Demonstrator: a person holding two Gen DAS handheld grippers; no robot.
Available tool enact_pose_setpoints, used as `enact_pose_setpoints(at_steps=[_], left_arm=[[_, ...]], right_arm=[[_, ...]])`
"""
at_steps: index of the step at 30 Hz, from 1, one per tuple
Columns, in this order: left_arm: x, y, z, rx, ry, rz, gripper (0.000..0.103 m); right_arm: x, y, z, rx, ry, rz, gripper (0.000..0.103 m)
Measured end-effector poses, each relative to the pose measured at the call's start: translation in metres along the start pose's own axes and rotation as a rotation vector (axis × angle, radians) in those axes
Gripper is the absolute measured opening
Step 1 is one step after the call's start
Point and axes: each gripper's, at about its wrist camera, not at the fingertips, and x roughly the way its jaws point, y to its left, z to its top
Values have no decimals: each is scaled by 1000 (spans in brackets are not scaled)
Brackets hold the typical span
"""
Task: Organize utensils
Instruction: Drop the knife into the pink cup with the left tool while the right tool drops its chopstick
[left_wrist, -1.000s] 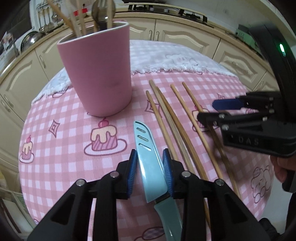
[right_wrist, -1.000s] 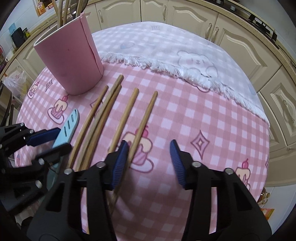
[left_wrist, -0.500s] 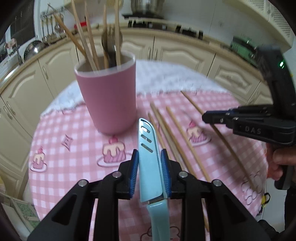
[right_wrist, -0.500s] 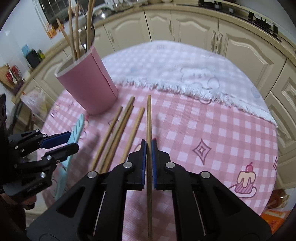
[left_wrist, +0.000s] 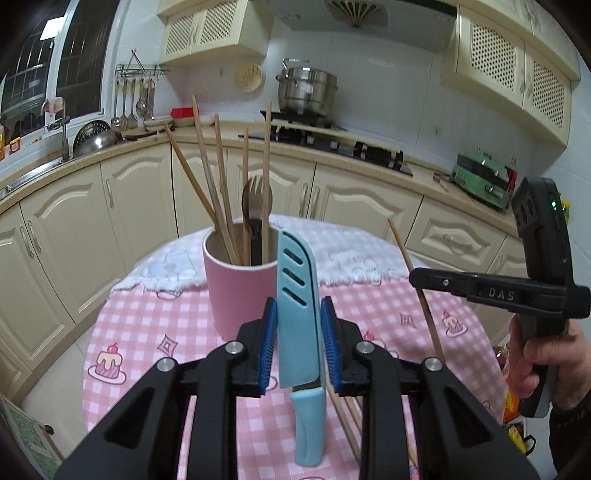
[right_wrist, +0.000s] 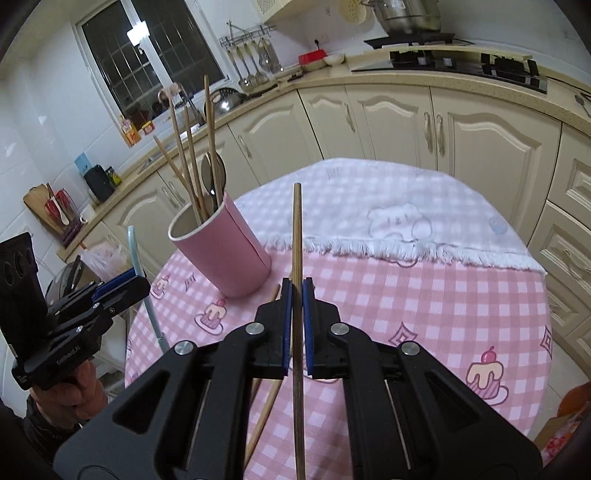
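Nearest the left wrist camera, the left gripper (left_wrist: 298, 334) is clamping its blue-padded fingers (left_wrist: 268, 343) on a light blue plastic knife with a slotted blade cover (left_wrist: 297, 302), which is standing upright just in front of the pink cylindrical utensil cup (left_wrist: 240, 291). The right gripper (right_wrist: 296, 325) is pinching a long brown wooden chopstick (right_wrist: 296, 258) between its closed fingers; the stick is running straight ahead, its tip reaching just right of the cup. Both things are being held off the round worktop with the pink checked cake-print cloth (right_wrist: 424, 314). Below the held stick, more wooden chopsticks (right_wrist: 264, 413) are lying on the cloth, nearer the camera than the cup. In the left view the right gripper is showing the letters "DAS" (left_wrist: 500, 294); in the right view the left gripper's side is carrying small print that looks like "GenRobot.AI" (right_wrist: 72, 356). The cup is holding several chopsticks (left_wrist: 218, 184) and a dark metal fork (left_wrist: 255, 206). Beyond the cup, a white fringed bear-print cloth (right_wrist: 399, 221) is covering the far half of the worktop.
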Motion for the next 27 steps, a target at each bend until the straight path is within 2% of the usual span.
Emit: enact_pose_setpoints(at_steps=[14,27], left_arm=[[-15,2,11,1,-68,-5,22],[-39,6,37,20,-158,7,22]], right_arm=[[-31,19,14,-46,-144,51,6],[-46,48,46,-118,-245,89,6]])
